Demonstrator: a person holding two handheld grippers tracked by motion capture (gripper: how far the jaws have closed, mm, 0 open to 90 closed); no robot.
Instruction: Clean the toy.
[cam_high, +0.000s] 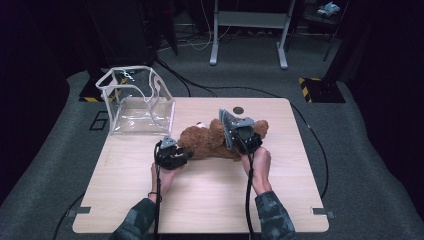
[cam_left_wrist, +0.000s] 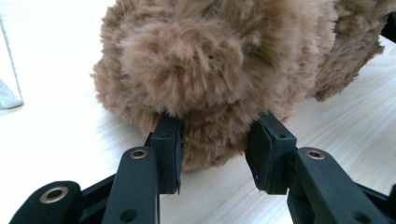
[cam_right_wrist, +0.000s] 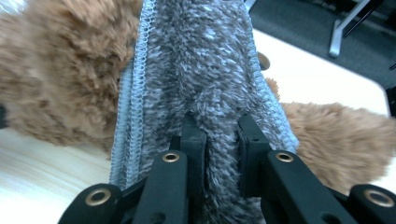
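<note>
A brown plush teddy bear (cam_high: 207, 141) lies in the middle of the light wooden table (cam_high: 200, 200). My left gripper (cam_high: 184, 153) is at the bear's left end. In the left gripper view its jaws (cam_left_wrist: 217, 149) press into the fur on both sides of a rounded part of the bear (cam_left_wrist: 210, 70), shut on it. My right gripper (cam_high: 237, 132) is over the bear's right side, shut on a fuzzy grey cloth (cam_right_wrist: 201, 70) with a stitched edge. The cloth (cam_high: 226, 125) stands on edge against the bear (cam_right_wrist: 60, 79).
A clear plastic bag (cam_high: 136, 100) with white trim stands open at the table's back left corner. A small dark round hole (cam_high: 238, 110) sits near the back edge. Cables cross the floor behind the table, and a grey desk frame (cam_high: 248, 30) stands farther back.
</note>
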